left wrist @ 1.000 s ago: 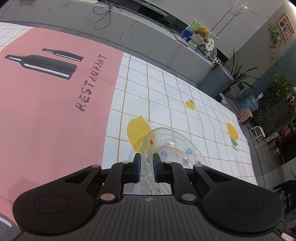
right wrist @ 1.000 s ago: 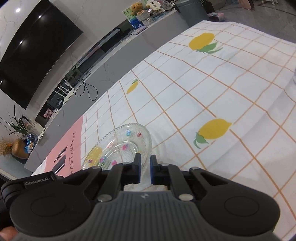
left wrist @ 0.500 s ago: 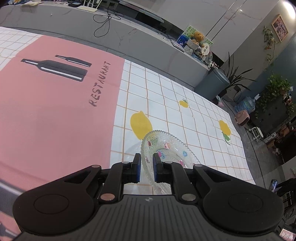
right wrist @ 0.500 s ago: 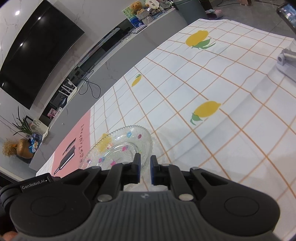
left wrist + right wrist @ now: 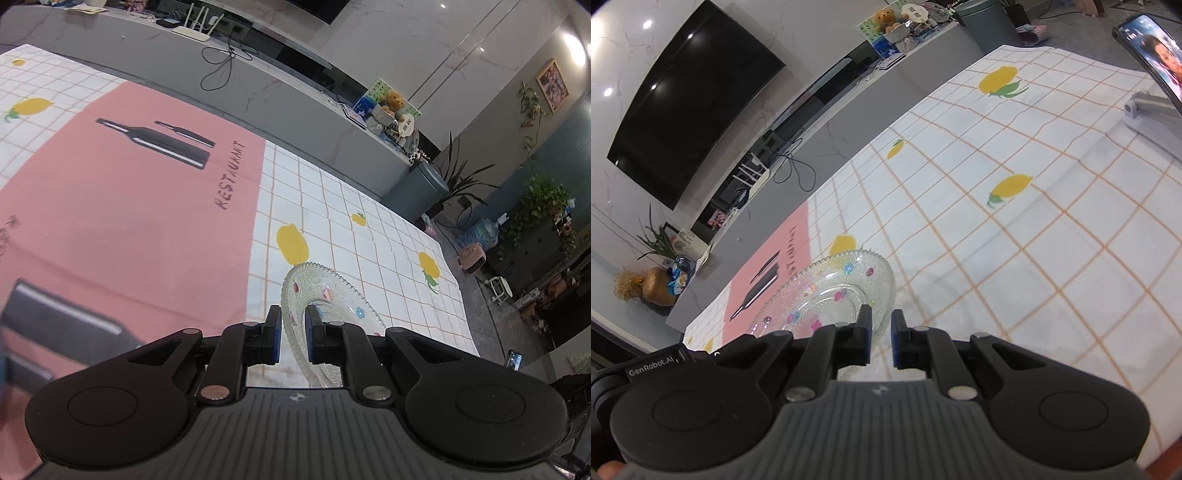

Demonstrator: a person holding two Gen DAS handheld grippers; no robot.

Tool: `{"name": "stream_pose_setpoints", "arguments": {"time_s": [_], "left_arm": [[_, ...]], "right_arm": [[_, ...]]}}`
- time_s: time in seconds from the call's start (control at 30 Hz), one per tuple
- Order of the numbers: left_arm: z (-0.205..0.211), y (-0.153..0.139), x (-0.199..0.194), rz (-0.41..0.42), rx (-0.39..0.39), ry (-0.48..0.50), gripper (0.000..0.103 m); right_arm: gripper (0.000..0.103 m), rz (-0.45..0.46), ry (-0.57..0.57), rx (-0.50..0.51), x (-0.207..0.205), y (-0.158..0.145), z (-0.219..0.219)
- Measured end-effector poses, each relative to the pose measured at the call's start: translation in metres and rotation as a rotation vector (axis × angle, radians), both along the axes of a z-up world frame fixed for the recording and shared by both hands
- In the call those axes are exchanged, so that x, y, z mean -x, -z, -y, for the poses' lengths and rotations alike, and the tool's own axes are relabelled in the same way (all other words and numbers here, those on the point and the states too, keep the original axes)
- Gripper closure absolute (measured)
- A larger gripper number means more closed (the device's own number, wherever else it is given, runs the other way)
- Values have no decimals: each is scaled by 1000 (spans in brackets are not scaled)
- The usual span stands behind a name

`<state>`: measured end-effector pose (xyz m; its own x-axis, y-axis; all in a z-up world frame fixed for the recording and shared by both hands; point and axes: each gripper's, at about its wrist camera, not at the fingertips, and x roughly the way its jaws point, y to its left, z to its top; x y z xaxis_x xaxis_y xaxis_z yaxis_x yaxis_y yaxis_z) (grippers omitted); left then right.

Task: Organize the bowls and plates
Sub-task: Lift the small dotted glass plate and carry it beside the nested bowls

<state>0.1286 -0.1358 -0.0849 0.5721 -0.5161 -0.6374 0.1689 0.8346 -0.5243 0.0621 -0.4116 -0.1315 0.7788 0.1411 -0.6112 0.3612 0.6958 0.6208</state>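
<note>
A clear glass plate (image 5: pixel 332 295) with a beaded rim and small coloured flowers hangs above the tablecloth, carried between both grippers. My left gripper (image 5: pixel 291 325) is shut on the plate's rim, which stands upright between its blue pads. In the right wrist view the same plate (image 5: pixel 831 291) stretches to the left, and my right gripper (image 5: pixel 881 328) is shut on its near right rim. The black body of the left gripper (image 5: pixel 653 369) shows at the lower left of that view.
Below lies a white checked tablecloth (image 5: pixel 1034 240) with lemons, and a pink mat (image 5: pixel 129 221) printed with bottles and "RESTAURANT". A phone (image 5: pixel 1152 51) on a grey stand (image 5: pixel 1152 122) is at the table's far right. A grey counter (image 5: pixel 258 92) runs behind the table.
Both grippers have risen and drawn back with the plate held between them. More of the table shows now. The phone on its stand has come into the right wrist view.
</note>
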Motion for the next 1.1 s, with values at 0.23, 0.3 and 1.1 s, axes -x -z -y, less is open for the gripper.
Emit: {"name": "stream_pose_setpoints", "arguments": {"time_s": [0.23,0.3,1.1], "left_arm": [[-23,-3,26,8,28,-15,89],[-29,-3,34,15,28,-19,89],[-60,41,63,-64,21,-54,89]], "right_arm": [[95,14,-25,0,26,-7,-19],[95,15,-36,0,31,-7,-24],[95,-23,-98,83,57,17,-58]]}}
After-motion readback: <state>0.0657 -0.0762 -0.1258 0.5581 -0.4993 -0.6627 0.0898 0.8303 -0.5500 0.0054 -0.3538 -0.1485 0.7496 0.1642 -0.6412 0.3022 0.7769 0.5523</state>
